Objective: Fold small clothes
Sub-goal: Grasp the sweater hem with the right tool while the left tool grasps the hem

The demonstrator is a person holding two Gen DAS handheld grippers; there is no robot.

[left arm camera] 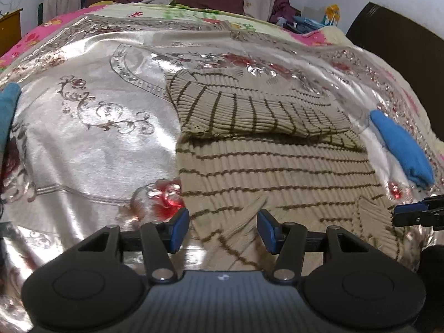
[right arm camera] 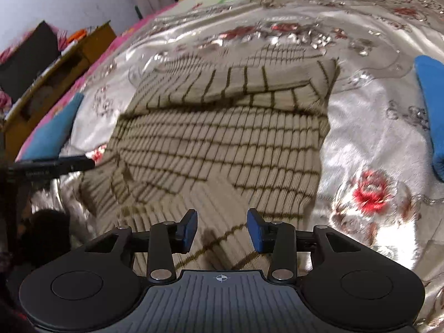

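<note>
A beige ribbed sweater with thin brown stripes (left arm camera: pixel 272 166) lies flat on a shiny silver floral bedspread (left arm camera: pixel 91 144). One sleeve is folded across its upper part (left arm camera: pixel 249 111). My left gripper (left arm camera: pixel 223 229) hovers over the sweater's near left edge, open with nothing between its blue pads. The right wrist view shows the same sweater (right arm camera: pixel 222 144) with the sleeve lying over its top (right arm camera: pixel 249 83). My right gripper (right arm camera: pixel 222 229) stands open above the sweater's near hem, its jaws apart and empty. The right gripper's tip (left arm camera: pixel 416 213) shows at the right edge of the left wrist view.
Blue cloth pieces lie on the bedspread at the right (left arm camera: pixel 402 147) and the left edge (left arm camera: pixel 8 111). A pile of clothes (left arm camera: pixel 299 16) sits at the far right of the bed. A wooden cabinet (right arm camera: pixel 55 83) stands beside the bed. A dark headboard (left arm camera: pixel 402 50) borders the right.
</note>
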